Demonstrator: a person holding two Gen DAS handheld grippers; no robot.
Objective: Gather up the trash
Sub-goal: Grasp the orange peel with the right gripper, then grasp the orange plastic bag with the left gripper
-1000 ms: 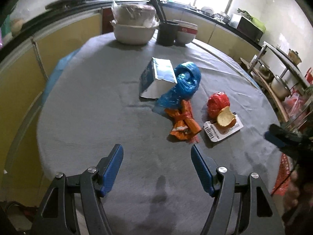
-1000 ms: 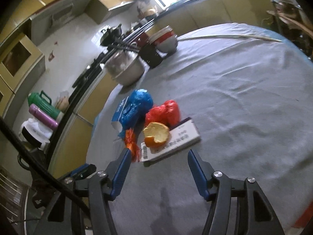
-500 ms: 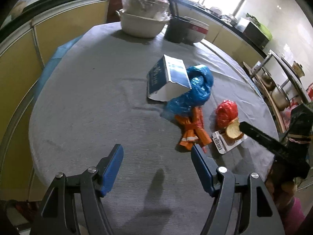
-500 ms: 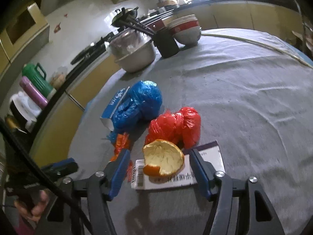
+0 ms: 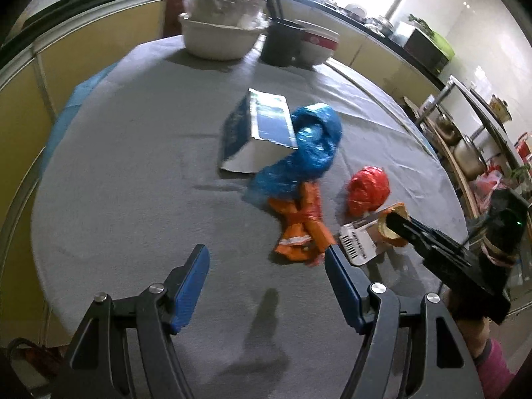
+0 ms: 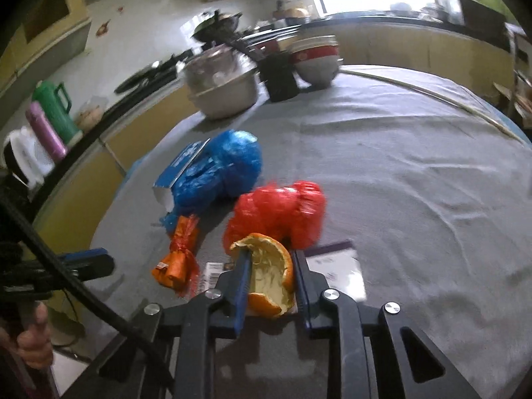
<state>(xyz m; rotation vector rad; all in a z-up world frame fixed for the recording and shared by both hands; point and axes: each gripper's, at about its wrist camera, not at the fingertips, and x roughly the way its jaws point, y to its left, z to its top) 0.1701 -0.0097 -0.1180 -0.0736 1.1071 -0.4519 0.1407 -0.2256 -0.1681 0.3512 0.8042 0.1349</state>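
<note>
While the right gripper [image 6: 269,266] has just closed its jaws onto the orange peel [image 6: 271,274], which sits on the card [image 6: 335,271], nothing has left the table [image 5: 126,179]: 5 pieces remain. Left gripper [image 5: 266,266] hovers, jaws apart and empty, near the orange wrapper [image 5: 299,226].

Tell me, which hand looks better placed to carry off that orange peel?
The right. The right gripper has just closed on the orange peel, while the left gripper hangs open over bare tablecloth, short of the trash.
</note>
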